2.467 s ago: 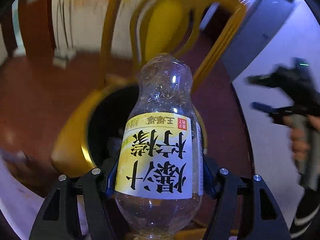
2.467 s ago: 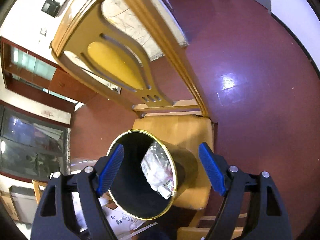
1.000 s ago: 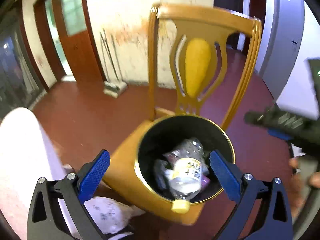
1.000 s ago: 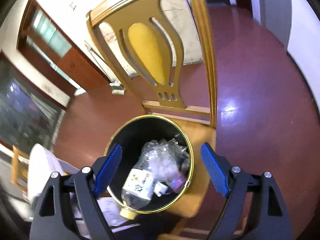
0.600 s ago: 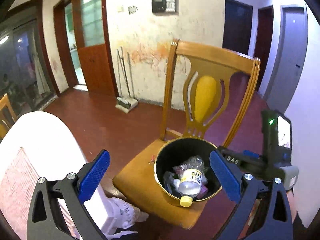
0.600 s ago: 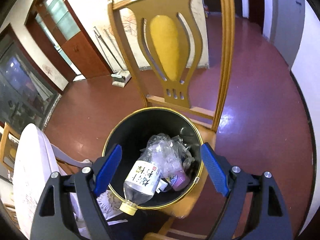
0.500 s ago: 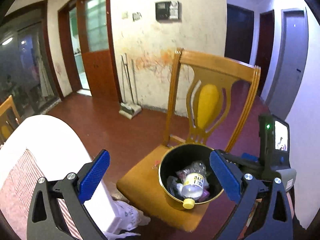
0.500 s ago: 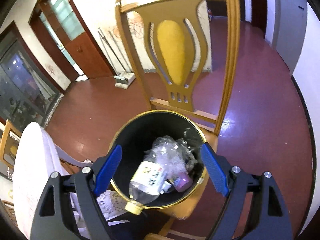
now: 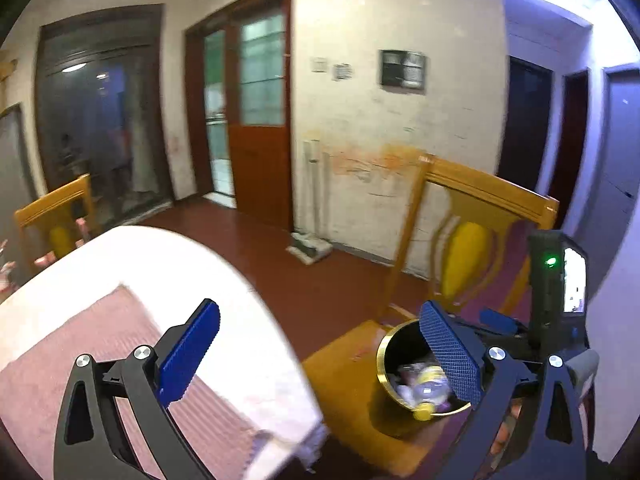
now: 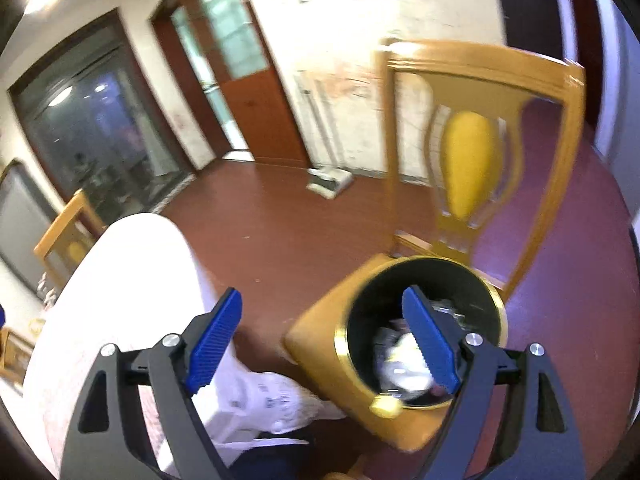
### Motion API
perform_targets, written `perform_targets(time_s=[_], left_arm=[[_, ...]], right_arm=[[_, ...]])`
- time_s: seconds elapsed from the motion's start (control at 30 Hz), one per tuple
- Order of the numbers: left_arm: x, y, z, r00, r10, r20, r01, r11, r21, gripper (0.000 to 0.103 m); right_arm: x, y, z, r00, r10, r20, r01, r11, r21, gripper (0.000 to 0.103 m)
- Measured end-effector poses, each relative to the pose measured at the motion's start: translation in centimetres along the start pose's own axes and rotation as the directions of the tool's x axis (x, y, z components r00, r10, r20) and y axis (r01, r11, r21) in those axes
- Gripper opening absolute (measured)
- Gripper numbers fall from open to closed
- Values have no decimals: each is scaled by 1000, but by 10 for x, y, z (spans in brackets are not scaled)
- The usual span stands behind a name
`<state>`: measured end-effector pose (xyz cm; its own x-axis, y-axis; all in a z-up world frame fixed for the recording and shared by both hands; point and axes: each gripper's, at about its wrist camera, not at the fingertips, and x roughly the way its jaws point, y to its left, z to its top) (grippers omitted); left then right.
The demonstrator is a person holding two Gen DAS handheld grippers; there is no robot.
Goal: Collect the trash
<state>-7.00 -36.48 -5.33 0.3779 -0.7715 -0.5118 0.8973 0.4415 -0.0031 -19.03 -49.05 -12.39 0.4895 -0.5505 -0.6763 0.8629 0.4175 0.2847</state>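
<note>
A black trash bin with a gold rim point(image 9: 384, 360) point(image 10: 490, 292) stands on the seat of a wooden chair point(image 9: 348, 360) point(image 10: 320, 332). Inside it lies a clear plastic bottle with a yellow label and yellow cap point(image 9: 424, 412) point(image 10: 386, 404), among crumpled plastic. My left gripper point(image 9: 320, 360) is open and empty, up and to the left of the bin, over the table's edge. My right gripper point(image 10: 320, 336) is open and empty too, above the bin's left side. In the left wrist view the right gripper's body point(image 9: 556, 280) shows at the right edge.
A white table with a pink cloth point(image 9: 80, 328) point(image 10: 132, 264) lies to the left. A white bag point(image 10: 272, 404) hangs below its edge. A second wooden chair point(image 9: 56, 212) stands at the far left. Red floor point(image 10: 280, 216), a wall and doors lie beyond.
Both grippers have risen and swung left, away from the bin. The bin now looks smaller and sits to the lower right, and the table fills the lower left of both views.
</note>
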Motion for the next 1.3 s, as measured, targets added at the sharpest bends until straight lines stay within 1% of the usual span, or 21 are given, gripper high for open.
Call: perform_targets(time_s=[0.1,0.13,0.23,0.27,0.33,0.4,0.43,0.57,0.67,0.7,0.73,0.77,0.83,0.87,0.9,0.97,1.0,1.03,1.13,1.23,1.3], left_arm=[[-15,38,-8,995,100,1,-99,994,-52,97],[-18,47,-10,993,120,1,-120,991,-66,97],[-38,89,-20,975,222,-15,-222,966,-129,97],[-49,108,-24,961,274,-21,-274,949,-156,97],[-62,128,-31,941,337,-26,-336,923,-188,97],[-79,154,-43,904,425,-36,-422,880,-218,97],[-85,165,-49,889,455,-47,-452,861,-233,97],[-112,206,-65,855,511,-86,-510,800,-315,97],[-135,234,-77,806,582,-106,-579,739,-344,97],[-141,240,-79,795,597,-110,-593,724,-352,97],[-150,250,-83,778,618,-115,-611,701,-367,97],[-158,254,-87,767,631,-117,-622,686,-377,97],[-175,269,-93,733,670,-122,-654,644,-397,97],[-181,273,-95,720,683,-123,-665,629,-403,97],[-190,279,-97,701,703,-123,-681,607,-410,97],[-205,290,-98,667,735,-123,-705,570,-421,97],[-209,291,-99,658,743,-123,-711,559,-425,97],[-217,297,-99,642,757,-122,-721,541,-432,97],[-234,307,-100,613,781,-118,-736,510,-445,97],[-244,311,-97,591,798,-113,-747,489,-450,97],[-248,313,-95,585,804,-107,-749,486,-451,97]], right_arm=[[1,41,-1,996,91,-8,-91,995,-48,83],[1,52,-1,994,112,-10,-113,992,-64,83],[0,102,-4,979,202,-26,-204,968,-144,83],[-1,119,-6,971,236,-34,-238,956,-170,83],[-3,149,-11,956,290,-51,-294,932,-212,83],[-7,177,-18,938,340,-69,-346,903,-254,82],[-9,194,-22,927,367,-83,-375,884,-281,83],[-18,244,-39,890,435,-138,-455,816,-356,83],[-28,288,-56,856,482,-189,-514,752,-413,82],[-33,298,-62,846,494,-199,-529,736,-422,82],[-37,309,-66,834,510,-211,-547,716,-433,82],[-40,317,-70,825,520,-219,-559,702,-441,82],[-50,337,-78,801,548,-240,-591,662,-461,82],[-56,344,-82,791,560,-248,-603,646,-468,82],[-62,355,-86,776,577,-257,-621,622,-478,82],[-72,366,-91,758,595,-266,-638,594,-490,82],[-79,375,-93,744,610,-271,-651,573,-498,82],[-84,380,-95,736,620,-271,-657,561,-503,82],[-99,397,-100,718,644,-264,-668,530,-523,82],[-106,412,-104,700,662,-266,-681,509,-526,82],[-111,417,-106,692,672,-264,-688,502,-524,83]])
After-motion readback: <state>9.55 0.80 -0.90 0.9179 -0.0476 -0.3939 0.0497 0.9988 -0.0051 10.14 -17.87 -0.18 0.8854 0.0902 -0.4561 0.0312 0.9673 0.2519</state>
